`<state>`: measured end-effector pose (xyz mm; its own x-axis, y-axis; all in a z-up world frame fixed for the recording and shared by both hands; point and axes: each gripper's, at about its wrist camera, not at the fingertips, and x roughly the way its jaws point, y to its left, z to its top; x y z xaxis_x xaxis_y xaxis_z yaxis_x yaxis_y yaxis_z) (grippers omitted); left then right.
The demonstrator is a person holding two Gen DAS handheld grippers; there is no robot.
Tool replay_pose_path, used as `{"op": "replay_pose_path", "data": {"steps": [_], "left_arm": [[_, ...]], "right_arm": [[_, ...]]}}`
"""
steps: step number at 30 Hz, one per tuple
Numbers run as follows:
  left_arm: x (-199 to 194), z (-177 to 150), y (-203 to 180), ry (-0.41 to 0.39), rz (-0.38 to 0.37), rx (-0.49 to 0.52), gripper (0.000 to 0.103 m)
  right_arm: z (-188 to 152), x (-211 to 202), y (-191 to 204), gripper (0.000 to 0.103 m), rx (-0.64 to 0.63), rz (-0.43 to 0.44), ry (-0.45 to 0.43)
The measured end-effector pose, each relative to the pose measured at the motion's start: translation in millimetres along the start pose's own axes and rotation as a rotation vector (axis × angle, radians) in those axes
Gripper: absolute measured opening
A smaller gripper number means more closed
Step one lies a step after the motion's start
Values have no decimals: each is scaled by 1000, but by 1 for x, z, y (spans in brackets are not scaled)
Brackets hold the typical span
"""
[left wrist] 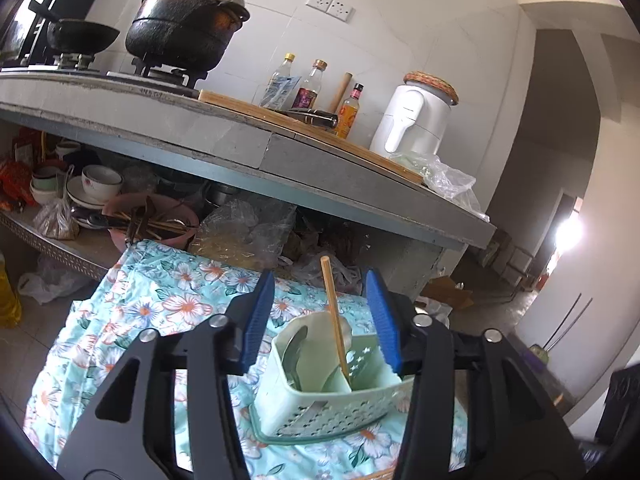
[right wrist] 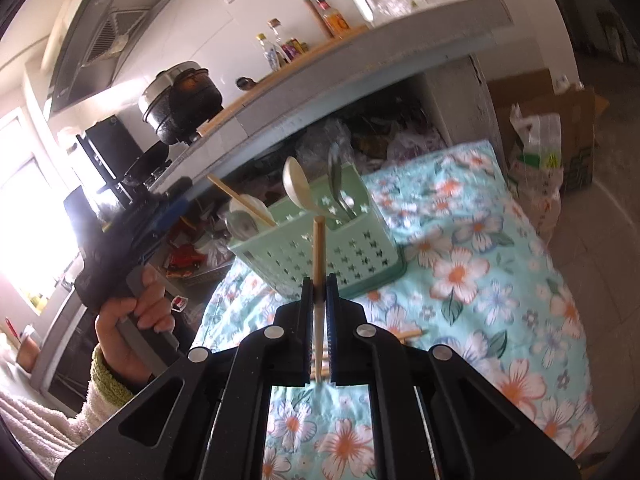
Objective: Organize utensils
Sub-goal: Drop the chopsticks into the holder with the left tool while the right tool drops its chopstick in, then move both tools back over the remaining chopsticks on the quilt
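Observation:
A pale green perforated utensil caddy (left wrist: 320,400) stands on a floral cloth (left wrist: 140,312). It holds a wooden chopstick (left wrist: 335,320) and metal spoons (left wrist: 294,354). My left gripper (left wrist: 326,320) is open and empty, its blue pads either side of the caddy's far end. In the right wrist view the caddy (right wrist: 320,248) holds a pale spoon (right wrist: 298,188), metal spoons (right wrist: 338,184) and a chopstick (right wrist: 240,200). My right gripper (right wrist: 319,292) is shut on a wooden chopstick (right wrist: 318,252), held upright just in front of the caddy. More chopsticks (right wrist: 408,335) lie on the cloth.
A concrete counter (left wrist: 280,148) rises behind the cloth with pots, bottles and a white appliance (left wrist: 416,120). The shelf under it holds bowls (left wrist: 100,180) and a pink basin (left wrist: 152,224) of chopsticks. A cardboard box and bags (right wrist: 540,152) stand right of the cloth.

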<state>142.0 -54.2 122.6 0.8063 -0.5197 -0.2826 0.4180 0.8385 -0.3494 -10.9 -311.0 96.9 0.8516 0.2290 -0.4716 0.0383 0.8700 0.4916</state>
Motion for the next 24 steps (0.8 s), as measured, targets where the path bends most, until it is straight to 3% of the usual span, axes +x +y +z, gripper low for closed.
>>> {"op": "replay_pose_path", "data": {"steps": [6, 16, 19, 24], "left_arm": [[-26, -14, 8, 4, 35, 60, 63], [-38, -60, 43, 132, 146, 31, 68], [-39, -73, 51, 169, 169, 28, 68], [-43, -89, 55, 204, 176, 24, 71]], "right_arm": [[33, -17, 31, 6, -121, 11, -101], [84, -41, 85, 6, -291, 22, -315], [95, -26, 91, 6, -307, 11, -330], [97, 19, 96, 6, -348, -79, -301]]}}
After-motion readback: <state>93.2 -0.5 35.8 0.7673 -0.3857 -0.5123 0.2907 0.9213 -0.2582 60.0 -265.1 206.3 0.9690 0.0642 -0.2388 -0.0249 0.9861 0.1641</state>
